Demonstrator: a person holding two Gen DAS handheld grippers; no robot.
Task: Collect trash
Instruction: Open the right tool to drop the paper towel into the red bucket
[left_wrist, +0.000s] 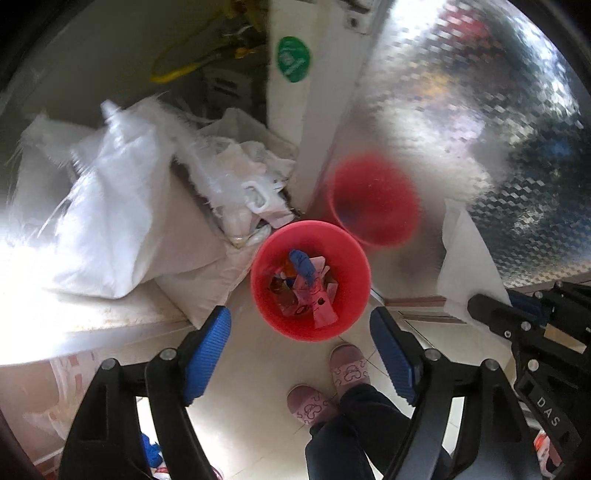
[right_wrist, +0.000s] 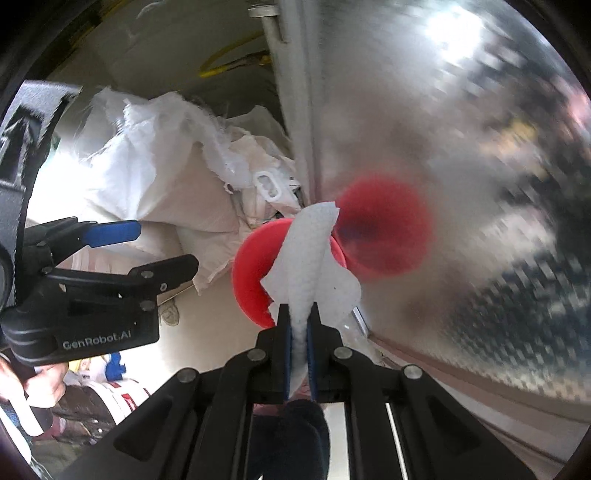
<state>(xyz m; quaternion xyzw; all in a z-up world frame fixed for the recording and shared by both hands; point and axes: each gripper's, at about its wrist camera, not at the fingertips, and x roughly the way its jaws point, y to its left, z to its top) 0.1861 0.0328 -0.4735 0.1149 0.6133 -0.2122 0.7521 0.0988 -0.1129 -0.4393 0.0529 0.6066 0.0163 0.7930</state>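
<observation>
A red bin (left_wrist: 347, 295) stands on the tiled floor, holding several wrappers and a blue scrap (left_wrist: 301, 263). My left gripper (left_wrist: 301, 345) is open and empty, above and just in front of the bin. My right gripper (right_wrist: 299, 317) is shut on a white paper tissue (right_wrist: 314, 258) that hangs in front of the red bin (right_wrist: 251, 273) and hides most of it. The tissue also shows in the left wrist view (left_wrist: 461, 266) at the right, beside the right gripper's body (left_wrist: 524, 325). The left gripper shows in the right wrist view (right_wrist: 147, 247), open.
White sacks and plastic bags (left_wrist: 122, 221) are piled left of the bin. A shiny patterned metal panel (left_wrist: 461, 129) rises to the right and mirrors the bin. The person's pink slippers (left_wrist: 347, 369) stand on the floor just in front of the bin.
</observation>
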